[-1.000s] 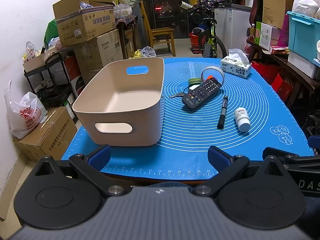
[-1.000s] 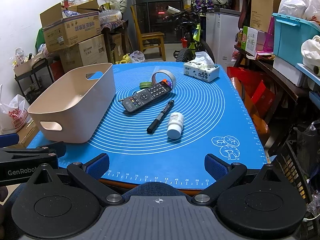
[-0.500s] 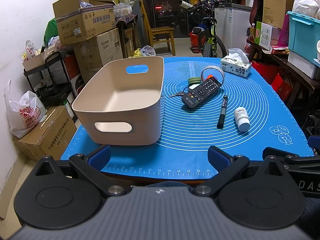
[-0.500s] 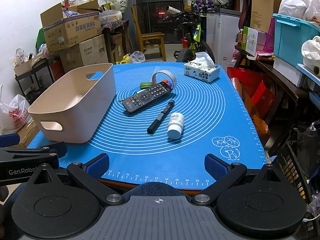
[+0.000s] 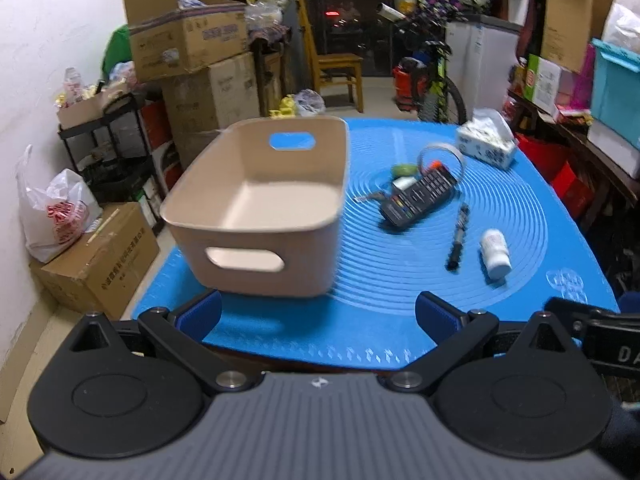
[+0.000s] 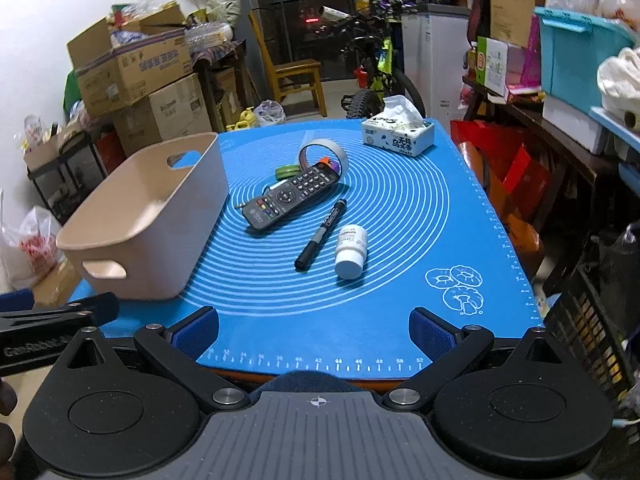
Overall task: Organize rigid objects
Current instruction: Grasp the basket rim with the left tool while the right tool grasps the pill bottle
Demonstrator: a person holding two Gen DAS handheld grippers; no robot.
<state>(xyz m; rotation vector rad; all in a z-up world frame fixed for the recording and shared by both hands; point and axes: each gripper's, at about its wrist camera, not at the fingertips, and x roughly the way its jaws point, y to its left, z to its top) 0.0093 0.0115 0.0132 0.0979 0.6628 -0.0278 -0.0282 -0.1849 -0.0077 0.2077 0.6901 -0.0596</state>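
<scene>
Both grippers, left gripper (image 5: 316, 312) and right gripper (image 6: 314, 330), have fingers spread wide and empty at the frame bottom, while beyond them on the blue surface (image 6: 400, 208) lie the marker (image 6: 321, 235), bottle (image 6: 351, 252) and remote (image 6: 294, 195) mid-frame, right of the beige bin (image 6: 160, 216).

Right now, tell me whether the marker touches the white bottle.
Apart. The right wrist view shows a strip of blue mat between the marker and the white bottle along their whole length.

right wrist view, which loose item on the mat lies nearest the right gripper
The white pill bottle, lying on its side with its cap toward the right gripper. The black marker beside it sits slightly farther; the remote farther still.
</scene>
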